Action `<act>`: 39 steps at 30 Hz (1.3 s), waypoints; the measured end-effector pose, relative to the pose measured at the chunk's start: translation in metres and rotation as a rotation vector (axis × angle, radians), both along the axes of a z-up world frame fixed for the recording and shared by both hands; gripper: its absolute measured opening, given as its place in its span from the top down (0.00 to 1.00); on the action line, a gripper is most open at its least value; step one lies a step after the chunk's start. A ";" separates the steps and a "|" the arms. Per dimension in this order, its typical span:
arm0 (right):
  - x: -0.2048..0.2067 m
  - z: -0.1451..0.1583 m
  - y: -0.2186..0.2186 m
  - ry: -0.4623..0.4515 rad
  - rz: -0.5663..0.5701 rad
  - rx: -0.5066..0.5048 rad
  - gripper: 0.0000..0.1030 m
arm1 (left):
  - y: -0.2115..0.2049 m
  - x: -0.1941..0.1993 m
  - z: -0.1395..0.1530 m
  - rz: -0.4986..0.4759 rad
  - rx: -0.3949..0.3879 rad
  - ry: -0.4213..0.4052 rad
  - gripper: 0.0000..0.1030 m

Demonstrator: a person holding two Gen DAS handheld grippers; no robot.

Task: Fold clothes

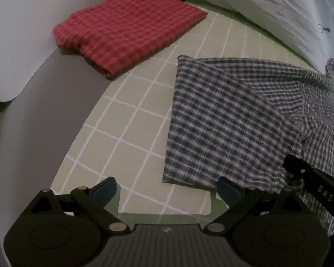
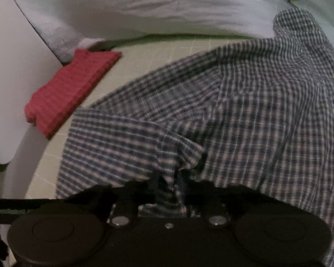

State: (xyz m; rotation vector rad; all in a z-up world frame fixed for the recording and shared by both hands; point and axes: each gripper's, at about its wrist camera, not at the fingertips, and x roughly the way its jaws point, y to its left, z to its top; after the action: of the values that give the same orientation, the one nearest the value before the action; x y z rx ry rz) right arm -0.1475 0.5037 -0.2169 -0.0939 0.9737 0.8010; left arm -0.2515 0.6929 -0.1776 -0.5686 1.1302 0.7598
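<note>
Red folded cloth [image 1: 127, 29] beside plaid shirt [image 1: 222, 120], right tool [image 2: 174, 191] clenching shirt, left tool [image 1: 164, 192] released.

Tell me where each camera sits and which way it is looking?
Left wrist: sits on the left claw, looking down at the green grid mat; its open fingers show, empty.
Right wrist: sits on the right claw, looking down and forward over the blue plaid shirt; its dark fingers show, shut on shirt fabric.
Shared: the blue plaid shirt, the folded red cloth, the mat and white bedding.
</note>
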 end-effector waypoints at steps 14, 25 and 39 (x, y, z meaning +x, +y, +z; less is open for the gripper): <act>0.015 0.061 -0.107 -0.133 -0.182 0.120 0.93 | -0.093 0.010 0.048 -0.101 0.123 -0.059 0.06; 0.044 0.078 -0.220 -0.142 -0.260 0.147 0.93 | -0.197 0.041 0.077 -0.143 0.149 -0.104 0.06; 0.114 0.083 -0.324 -0.236 -0.241 0.118 0.94 | -0.298 0.077 0.064 -0.092 0.141 -0.111 0.06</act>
State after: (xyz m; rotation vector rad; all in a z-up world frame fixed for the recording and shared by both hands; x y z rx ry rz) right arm -0.0333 0.1800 -0.1338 0.0307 0.6977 0.6085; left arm -0.1743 0.3950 -0.1132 -0.4323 0.9851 0.7135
